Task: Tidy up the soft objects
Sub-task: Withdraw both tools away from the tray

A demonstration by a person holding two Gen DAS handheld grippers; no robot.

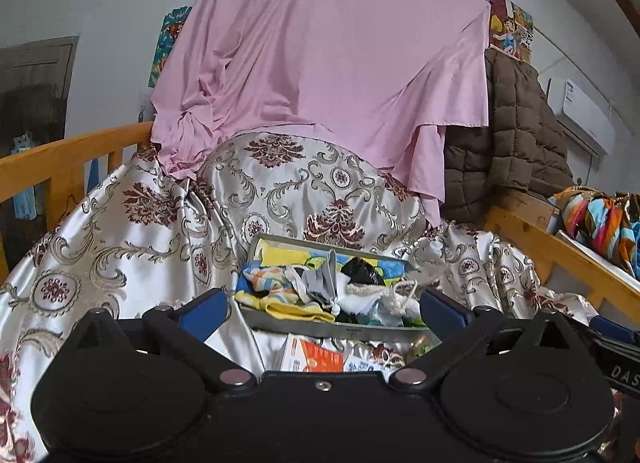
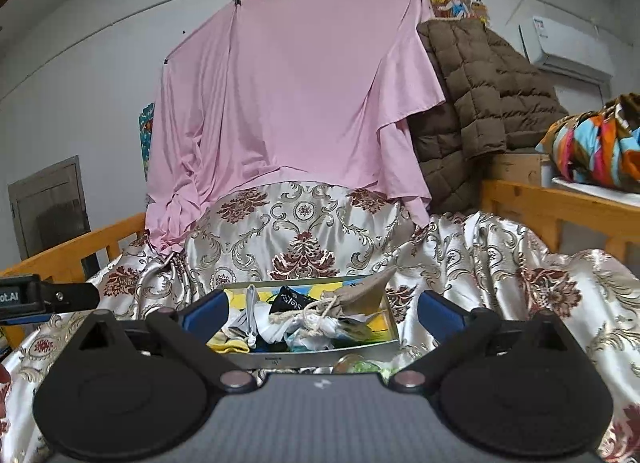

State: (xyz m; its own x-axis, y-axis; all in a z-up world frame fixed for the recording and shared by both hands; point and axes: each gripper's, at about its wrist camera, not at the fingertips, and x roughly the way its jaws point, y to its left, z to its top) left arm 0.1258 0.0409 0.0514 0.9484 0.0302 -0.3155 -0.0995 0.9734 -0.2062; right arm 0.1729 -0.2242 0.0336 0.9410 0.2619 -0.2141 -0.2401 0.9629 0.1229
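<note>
Both grippers, left gripper (image 1: 324, 309) and right gripper (image 2: 322, 309), hold their blue fingers spread wide and empty, low in frame. Between them, at lower centre, sits a grey tray (image 1: 340, 329) heaped with soft items (image 1: 320, 287) on patterned satin cloth (image 1: 132, 239).

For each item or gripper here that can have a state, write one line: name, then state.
Left gripper: open, holding nothing.
Right gripper: open, holding nothing.
Metal tray: uncovered, heaped with jumbled soft items.
Beige drawstring pouch: lying on the heap, cord loose.
Pink sheet: hung up, draped.
</note>
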